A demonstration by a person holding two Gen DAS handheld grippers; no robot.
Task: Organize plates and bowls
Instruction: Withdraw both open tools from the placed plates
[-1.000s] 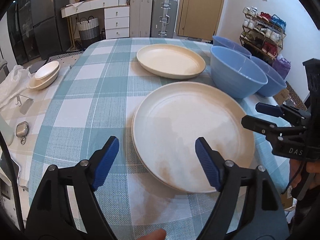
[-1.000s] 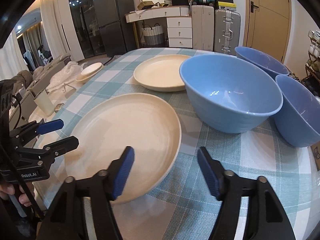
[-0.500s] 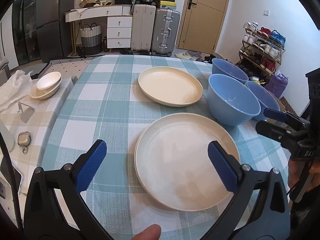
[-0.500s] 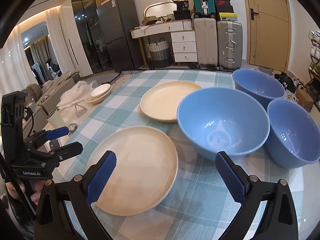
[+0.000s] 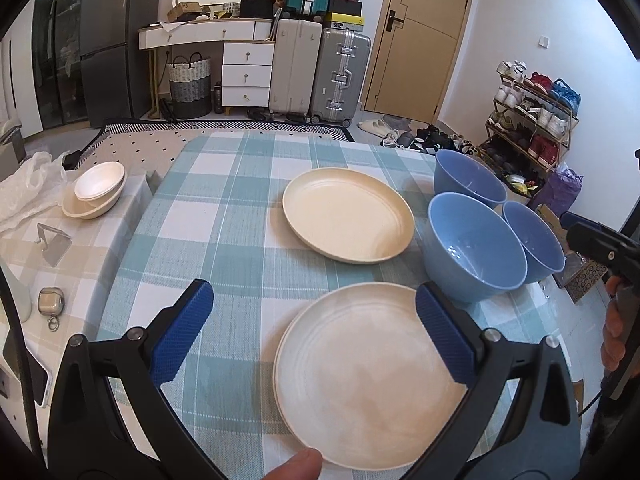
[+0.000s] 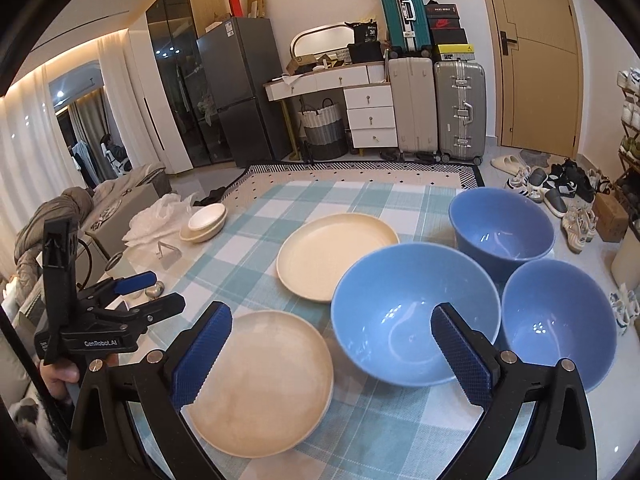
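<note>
Two cream plates lie on the checked tablecloth: a near plate (image 5: 368, 376) (image 6: 264, 380) and a far plate (image 5: 348, 220) (image 6: 336, 260). Three blue bowls stand to their right: a near bowl (image 5: 476, 248) (image 6: 416, 320), a far bowl (image 5: 468, 178) (image 6: 502, 228) and a right bowl (image 5: 534, 240) (image 6: 560, 324). My left gripper (image 5: 316, 332) is open and empty, raised above the near plate's left part. My right gripper (image 6: 332, 354) is open and empty, raised above the gap between the near plate and the near bowl.
A side table at the left holds stacked small cream bowls (image 5: 96, 192) (image 6: 206, 222), a plastic bag (image 5: 28, 188), a metal stand (image 5: 54, 240) and an earbud case (image 5: 50, 306). Suitcases, drawers and a shoe rack (image 5: 532, 120) stand beyond the table.
Both grippers have pulled up and back from the table, so plates and bowls look smaller. Both sets of jaws have opened wider. The dishes have not moved.
</note>
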